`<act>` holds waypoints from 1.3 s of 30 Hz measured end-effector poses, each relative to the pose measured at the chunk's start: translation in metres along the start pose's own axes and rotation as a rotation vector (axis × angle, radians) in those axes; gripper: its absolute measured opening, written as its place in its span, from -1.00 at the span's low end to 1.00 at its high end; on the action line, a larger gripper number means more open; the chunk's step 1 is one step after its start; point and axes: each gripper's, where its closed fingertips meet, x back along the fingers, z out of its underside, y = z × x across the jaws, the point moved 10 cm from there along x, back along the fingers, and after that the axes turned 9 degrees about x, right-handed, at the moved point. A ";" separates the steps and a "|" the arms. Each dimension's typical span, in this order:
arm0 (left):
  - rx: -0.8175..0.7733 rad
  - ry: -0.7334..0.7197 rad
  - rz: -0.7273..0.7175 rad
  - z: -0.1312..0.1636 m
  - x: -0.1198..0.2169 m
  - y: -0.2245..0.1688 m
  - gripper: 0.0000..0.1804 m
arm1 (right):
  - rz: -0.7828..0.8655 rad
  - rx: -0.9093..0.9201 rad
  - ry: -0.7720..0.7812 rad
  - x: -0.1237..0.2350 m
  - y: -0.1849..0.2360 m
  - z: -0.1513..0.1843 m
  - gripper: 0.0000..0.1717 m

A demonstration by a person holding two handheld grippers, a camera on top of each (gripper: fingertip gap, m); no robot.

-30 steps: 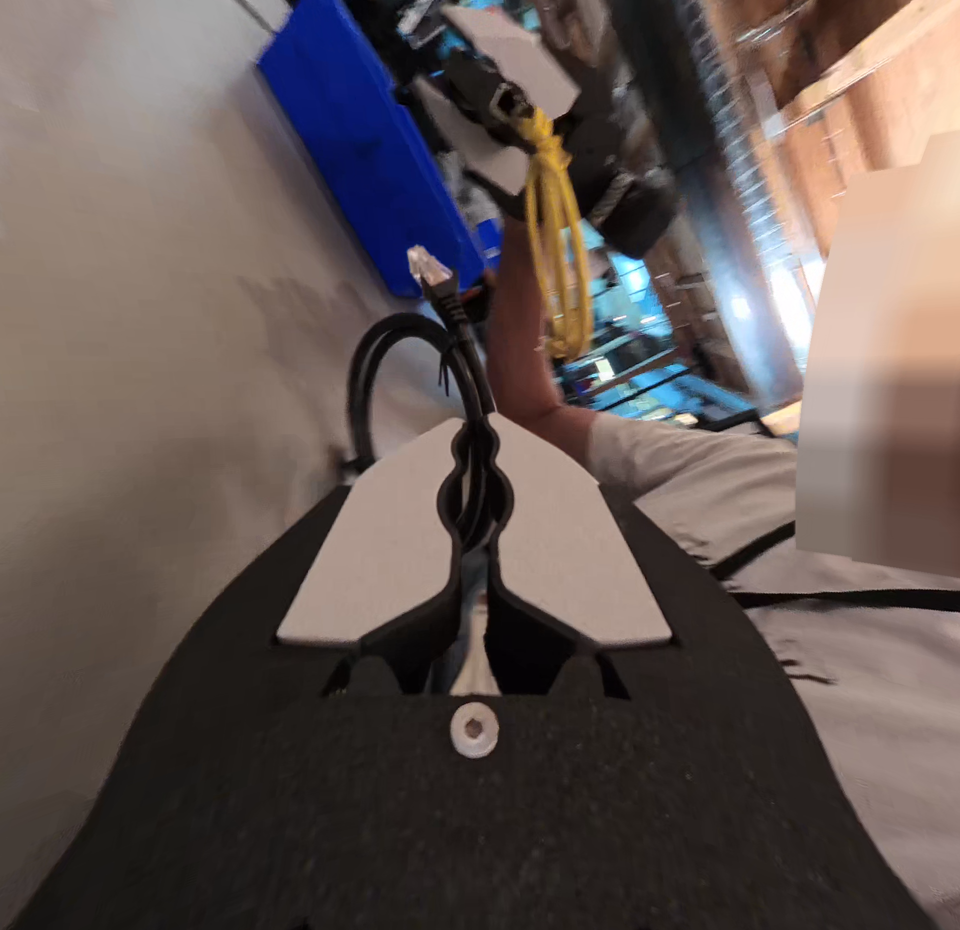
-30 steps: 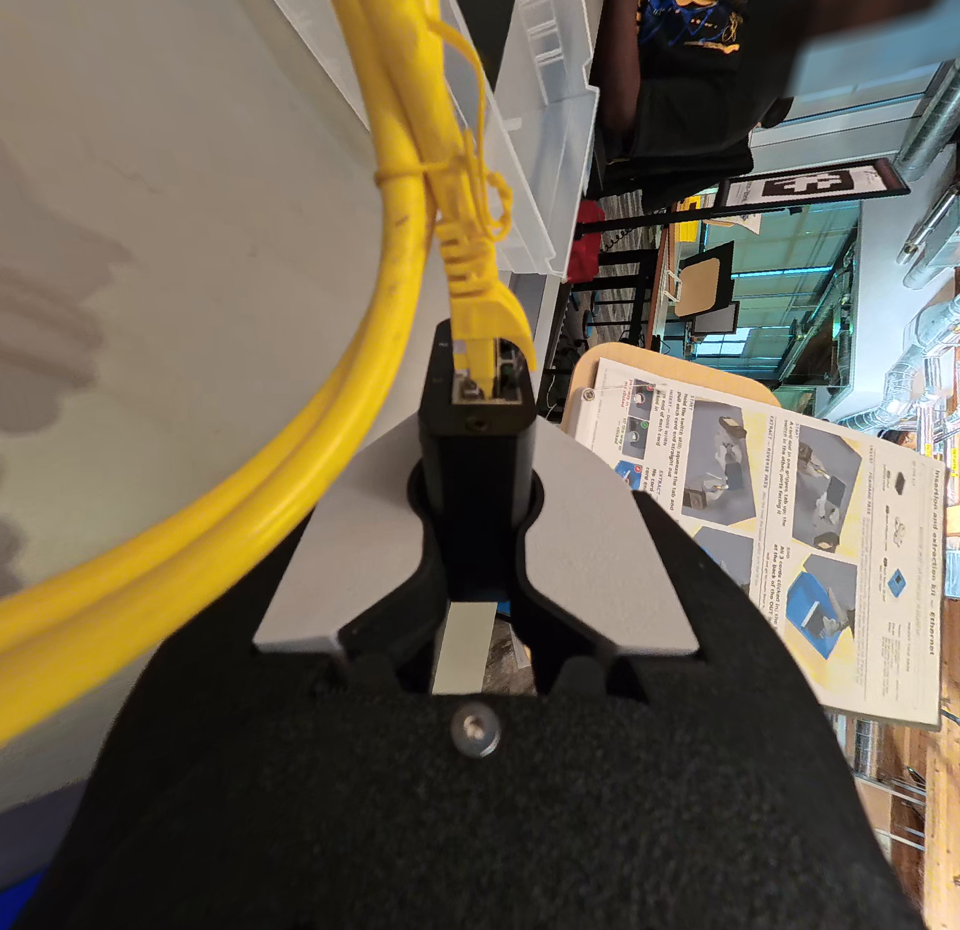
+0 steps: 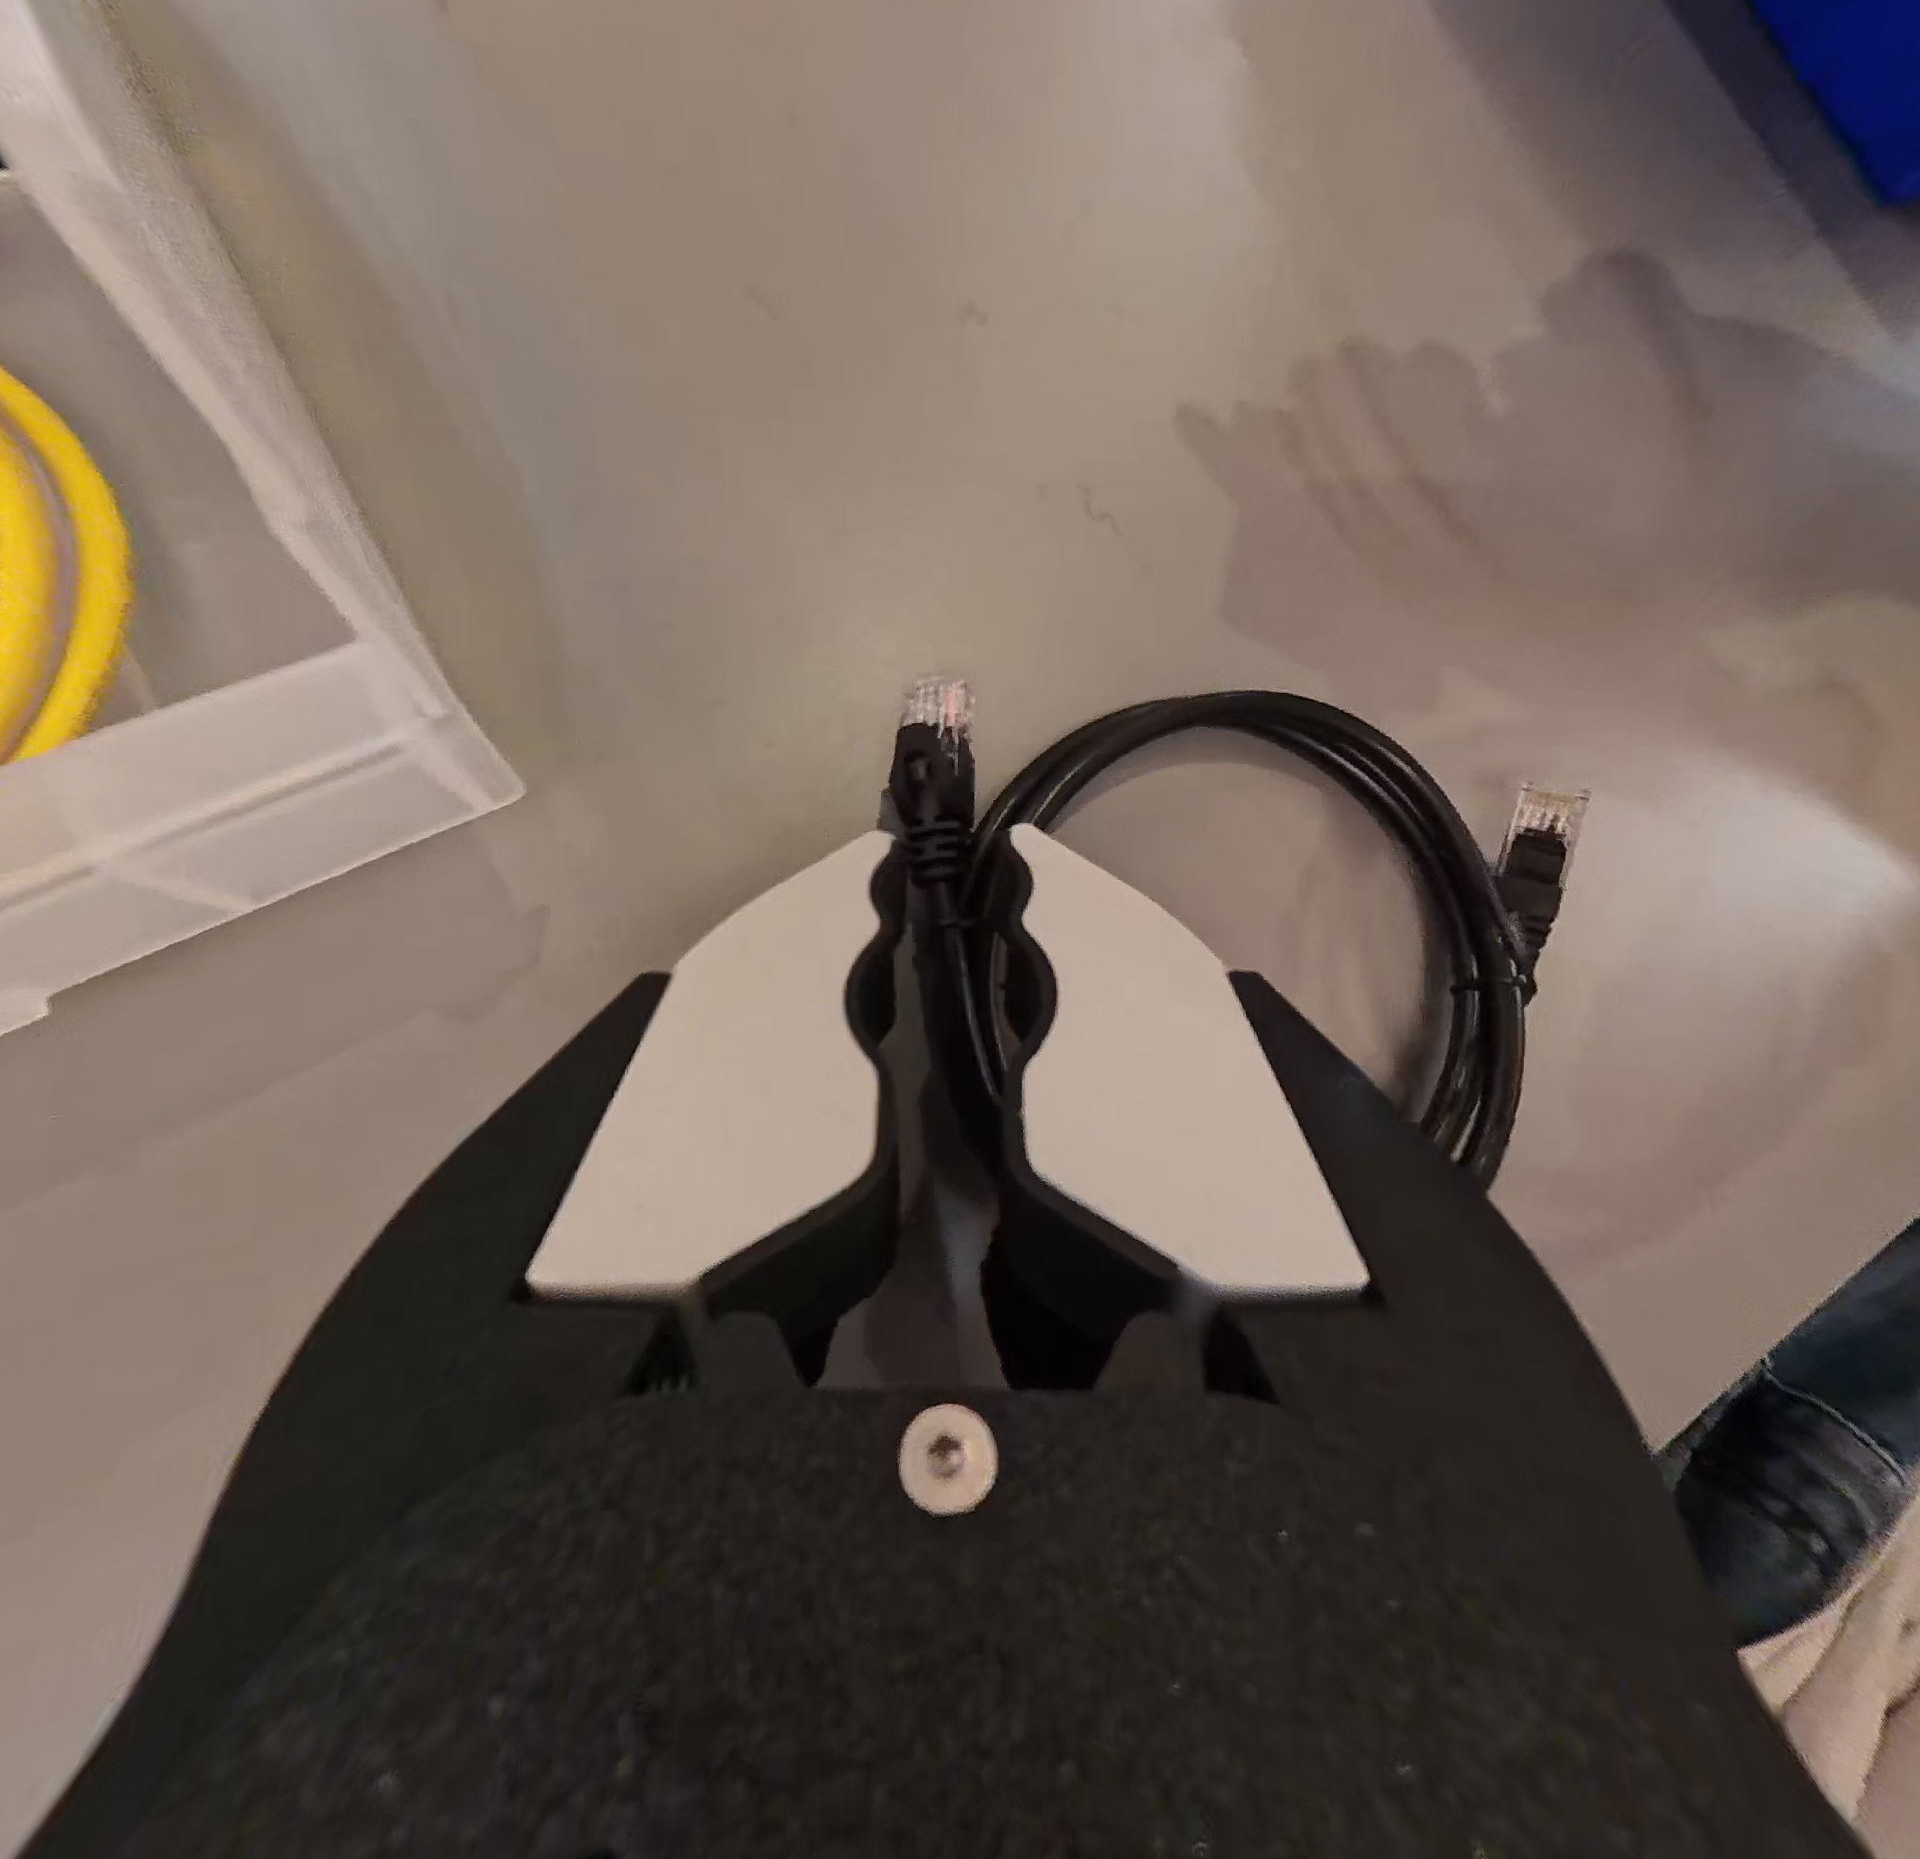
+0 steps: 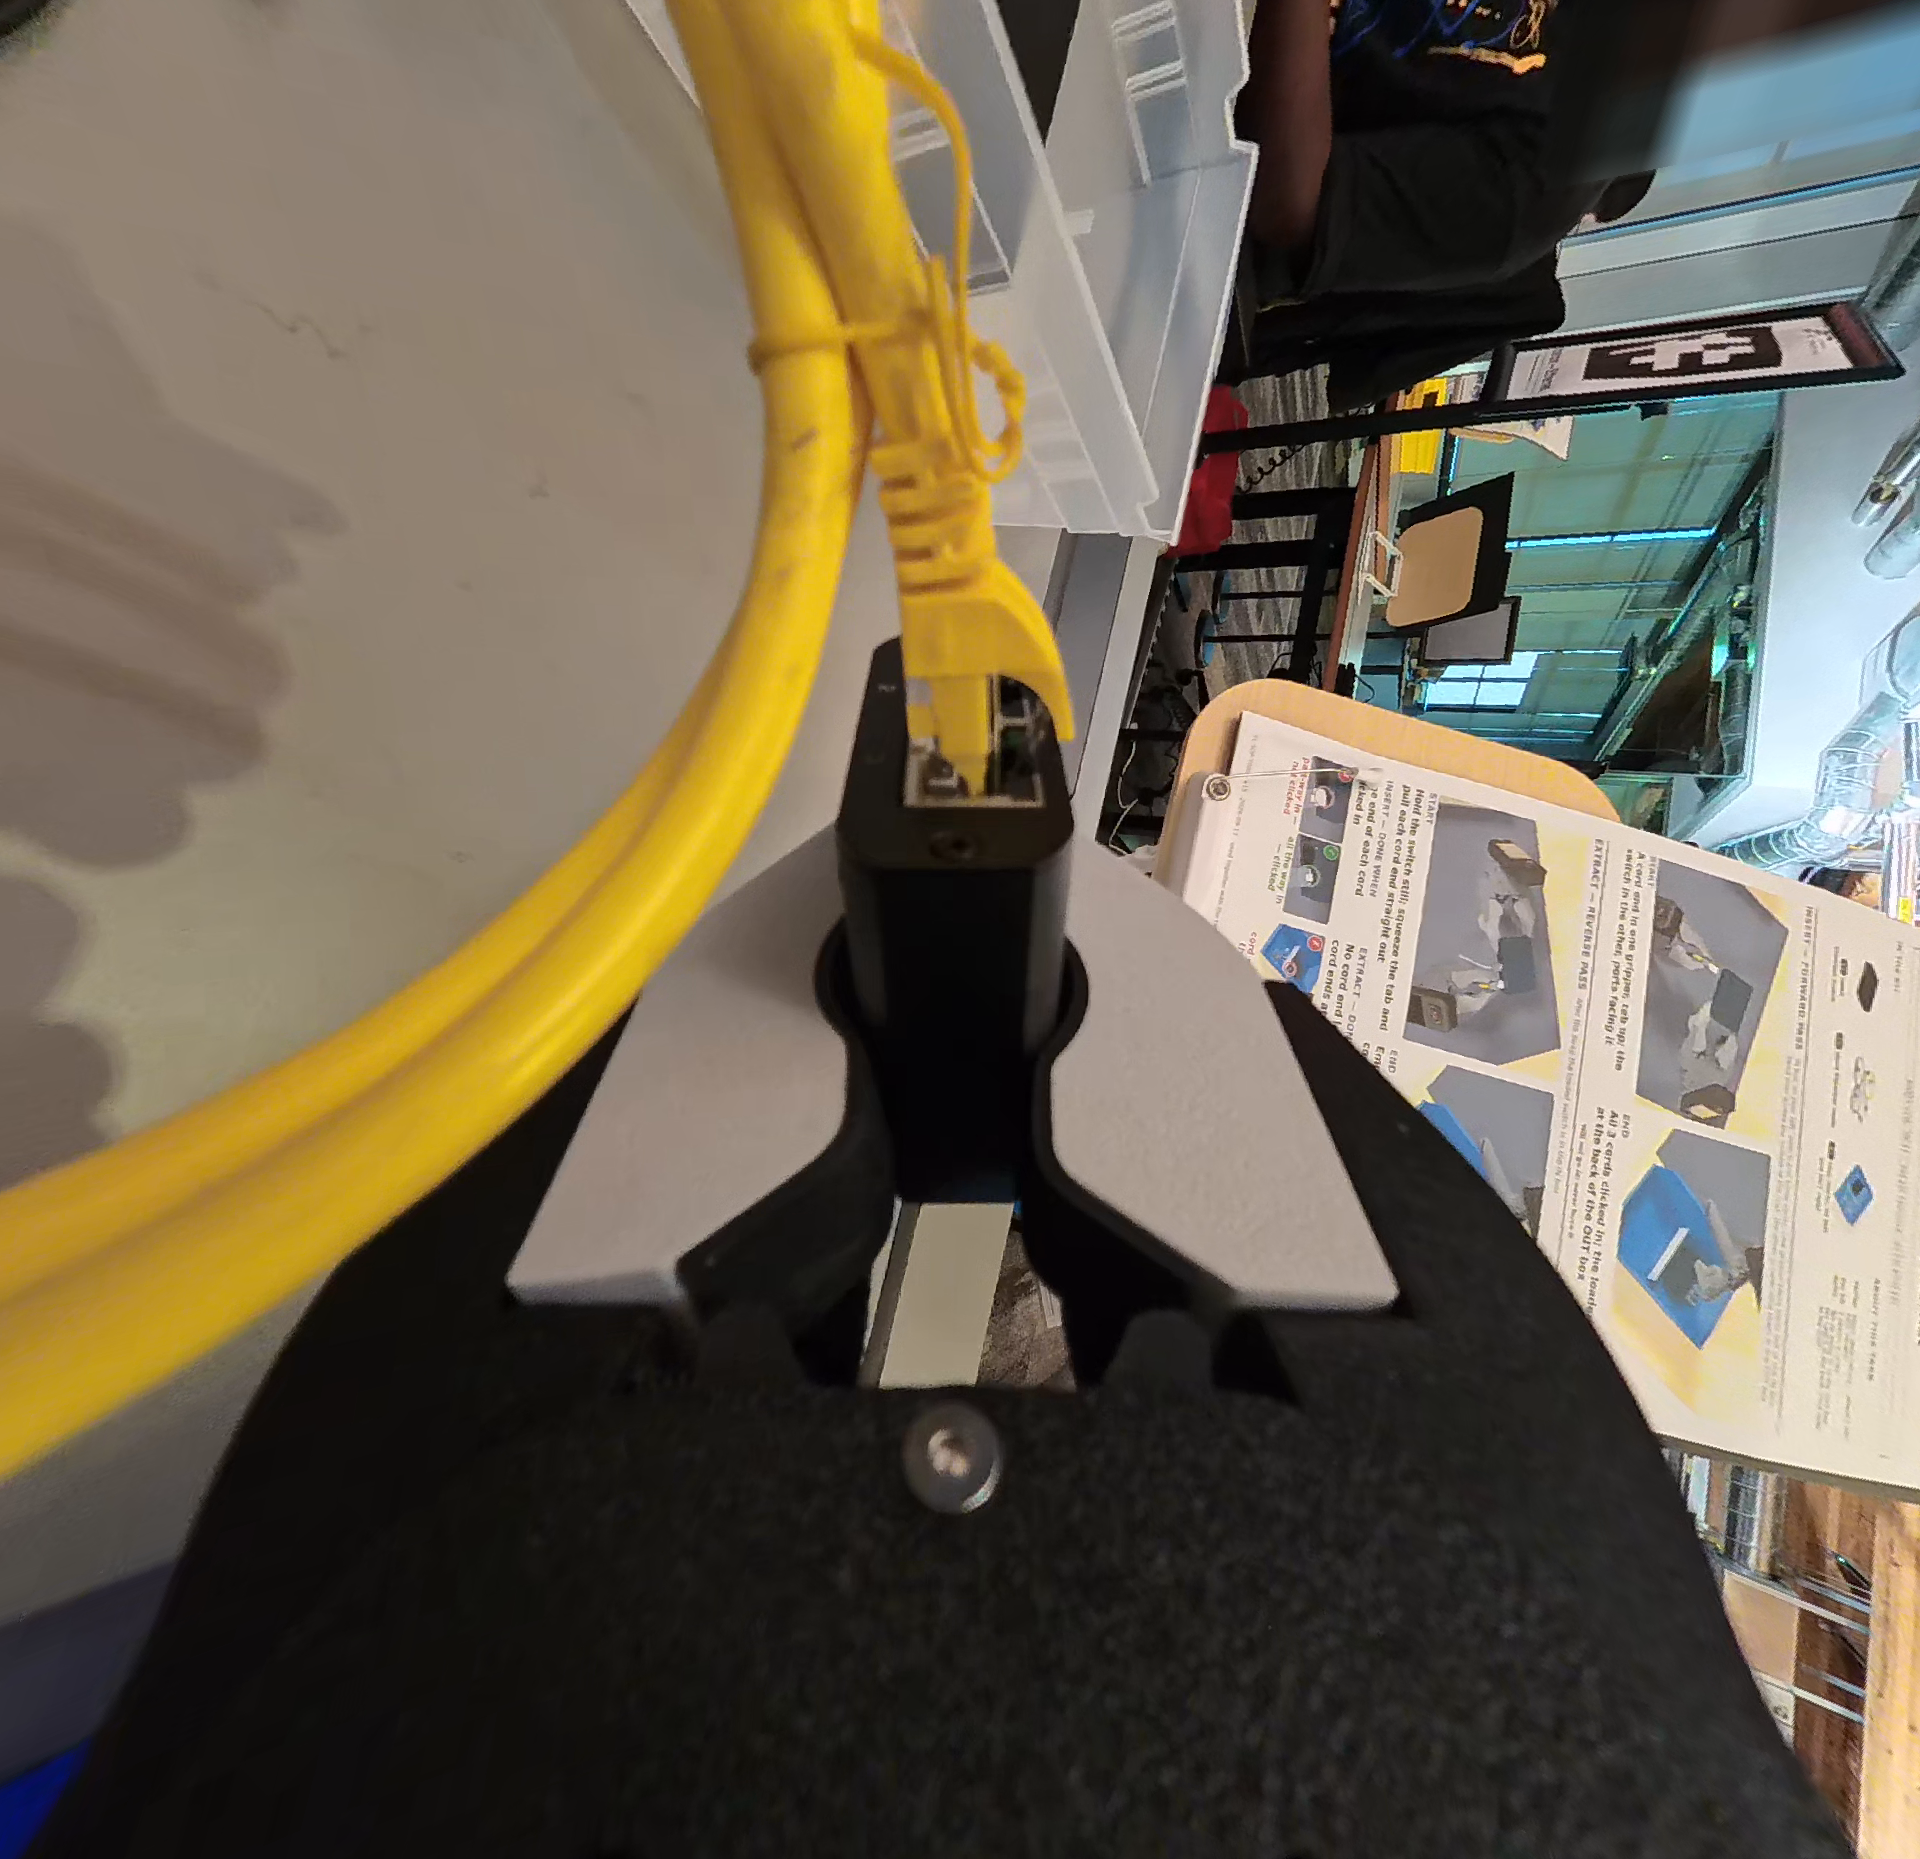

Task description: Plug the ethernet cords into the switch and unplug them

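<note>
Whereas a second ago the left tool [image 3: 948, 843] held the black cord [image 3: 1351, 760] aloft by its thin cable, it now points down at the grey surface [image 3: 831, 355], with the cord's coil lying at 3 o'clock. A clear bin [image 3: 260, 770] sits at 9 o'clock. The right tool [image 4: 956, 978] grips the black switch [image 4: 951, 926] as before, with the yellow cord [image 4: 520, 978] plugged in and looping toward 8 o'clock. The left tool's fingers now sit snug around the black cord's boot, and its clear plug [image 3: 938, 708] pokes out at 12 o'clock. This is likely a regrip nearer the plug, for a steadier push into the switch.
</note>
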 end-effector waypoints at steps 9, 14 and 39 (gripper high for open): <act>-0.035 0.017 0.007 0.003 -0.003 -0.007 -0.89 | -0.009 0.023 -0.007 -0.007 0.002 -0.007 -0.71; -0.166 -0.010 0.048 -0.004 0.009 -0.027 -0.89 | 0.030 0.039 -0.018 -0.002 -0.001 -0.012 -0.71; -0.313 -0.041 0.191 -0.135 0.065 -0.106 -0.89 | 0.176 0.125 0.053 0.010 -0.015 -0.030 -0.71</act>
